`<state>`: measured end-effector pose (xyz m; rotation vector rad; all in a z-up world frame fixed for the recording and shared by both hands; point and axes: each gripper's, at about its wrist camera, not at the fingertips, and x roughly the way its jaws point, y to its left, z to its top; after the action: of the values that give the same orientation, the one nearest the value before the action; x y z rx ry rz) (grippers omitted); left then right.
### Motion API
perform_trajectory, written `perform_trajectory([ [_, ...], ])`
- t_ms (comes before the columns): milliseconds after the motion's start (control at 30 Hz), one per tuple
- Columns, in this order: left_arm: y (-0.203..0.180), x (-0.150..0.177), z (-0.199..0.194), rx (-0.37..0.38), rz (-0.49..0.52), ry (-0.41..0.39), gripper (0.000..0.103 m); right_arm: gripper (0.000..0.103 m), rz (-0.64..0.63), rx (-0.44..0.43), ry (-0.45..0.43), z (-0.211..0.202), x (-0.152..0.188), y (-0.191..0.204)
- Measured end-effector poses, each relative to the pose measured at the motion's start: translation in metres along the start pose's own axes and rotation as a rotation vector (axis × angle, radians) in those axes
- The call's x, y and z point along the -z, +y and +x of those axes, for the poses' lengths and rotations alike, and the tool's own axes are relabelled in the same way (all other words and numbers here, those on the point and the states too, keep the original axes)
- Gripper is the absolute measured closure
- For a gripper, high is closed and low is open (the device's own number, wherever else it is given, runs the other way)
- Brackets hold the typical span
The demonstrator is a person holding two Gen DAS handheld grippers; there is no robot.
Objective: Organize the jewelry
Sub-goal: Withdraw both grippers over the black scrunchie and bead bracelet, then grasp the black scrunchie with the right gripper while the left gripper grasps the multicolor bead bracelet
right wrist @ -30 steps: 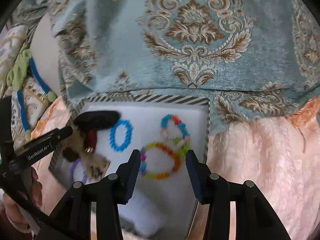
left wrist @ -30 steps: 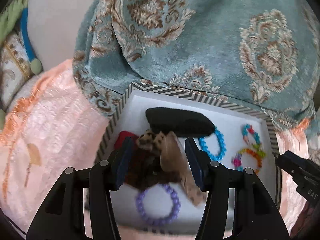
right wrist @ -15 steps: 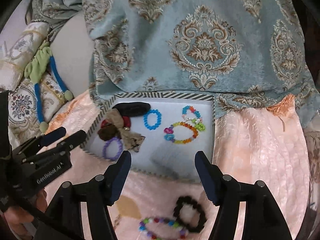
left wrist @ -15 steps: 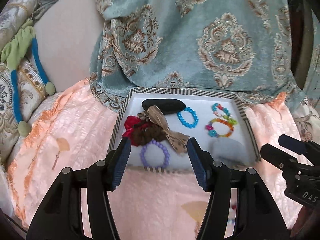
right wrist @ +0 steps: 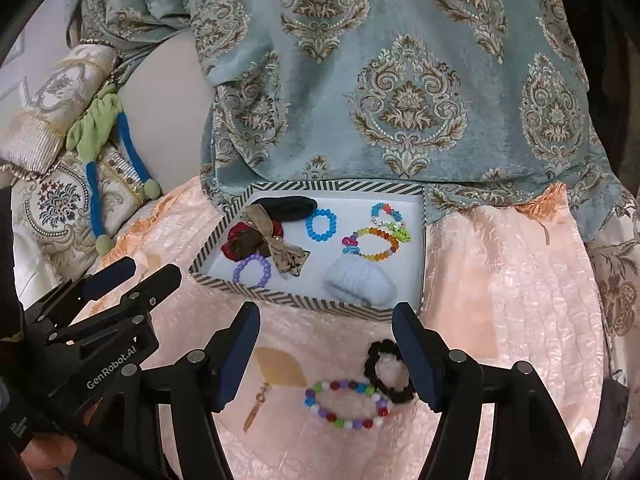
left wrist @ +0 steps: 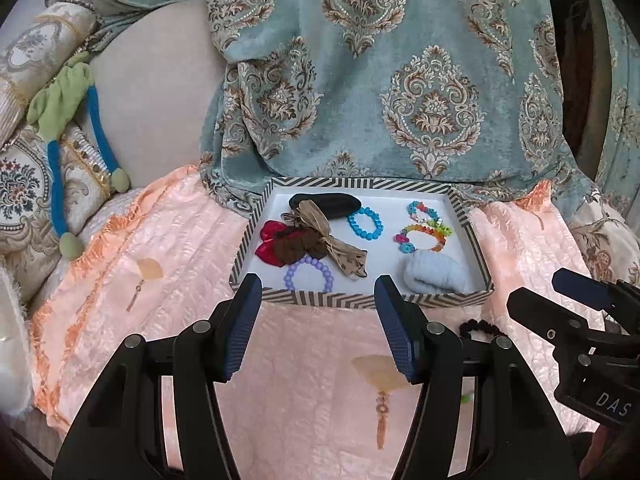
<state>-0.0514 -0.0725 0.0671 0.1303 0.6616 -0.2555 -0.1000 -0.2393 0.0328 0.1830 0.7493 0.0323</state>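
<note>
Striped tray point(left wrist: 362, 299) point(right wrist: 296, 301) on a peach quilted cover point(left wrist: 168, 264) point(right wrist: 504, 280), backed against a teal damask drape point(left wrist: 400, 80) point(right wrist: 400, 80). Inside the tray, along the far wall, a black oval pouch point(left wrist: 332, 204) point(right wrist: 286, 206); in front of it, a tan ribbon bow point(left wrist: 340, 250) point(right wrist: 280, 242) lying over a red and brown scrunchie pile point(left wrist: 282, 246) point(right wrist: 240, 242). Just beside the pouch, a blue bead bracelet point(left wrist: 365, 223) point(right wrist: 321, 225); toward the near wall, a purple bead bracelet point(left wrist: 308, 274) point(right wrist: 252, 270). On the tray's right side, a small multicolour bracelet point(left wrist: 422, 212) point(right wrist: 386, 214) touching a larger rainbow bracelet point(left wrist: 422, 237) point(right wrist: 374, 244), and a pale blue fuzzy scrunchie point(left wrist: 434, 276) point(right wrist: 360, 286) in the near right corner. Outside the tray, on the cover in front of it, a black scrunchie point(left wrist: 480, 328) point(right wrist: 388, 372) touching a mixed-colour bead bracelet point(right wrist: 346, 404), both seen clearly only in the right wrist view. Left gripper point(left wrist: 318, 328) point(right wrist: 132, 278) held above the cover just short of the tray's near wall, jaws spread wide, nothing between them. Right gripper point(right wrist: 326, 354) point(left wrist: 560, 296) likewise spread wide and empty, poised over the cover with the black scrunchie right by its right finger point(right wrist: 412, 354); contact there unclear. Off to the left, embroidered cushions point(left wrist: 24, 184) point(right wrist: 60, 200) with a green and blue fabric toy point(left wrist: 64, 112) point(right wrist: 100, 132) draped over them.
</note>
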Motion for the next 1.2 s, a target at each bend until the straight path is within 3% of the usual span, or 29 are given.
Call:
perform_trajectory([
  [300,-0.005,0.016,-0.015,0.0,0.009,0.002,0.044,0.035,0.0,0.005,-0.004,-0.017,0.013,-0.002],
  [600,-0.005,0.026,-0.016,0.06,-0.017,0.053,0.044,0.035,0.036,0.046,-0.006,-0.031,0.018,-0.031],
  [967,-0.024,0.051,0.021,0.242,-0.031,0.251,0.044,0.035,0.099,0.071,0.121,0.013,0.043,-0.074],
  [1200,-0.046,0.064,0.05,0.302,-0.014,0.355,0.044,0.037,0.085,0.074,0.186,0.045,0.051,-0.084],
])
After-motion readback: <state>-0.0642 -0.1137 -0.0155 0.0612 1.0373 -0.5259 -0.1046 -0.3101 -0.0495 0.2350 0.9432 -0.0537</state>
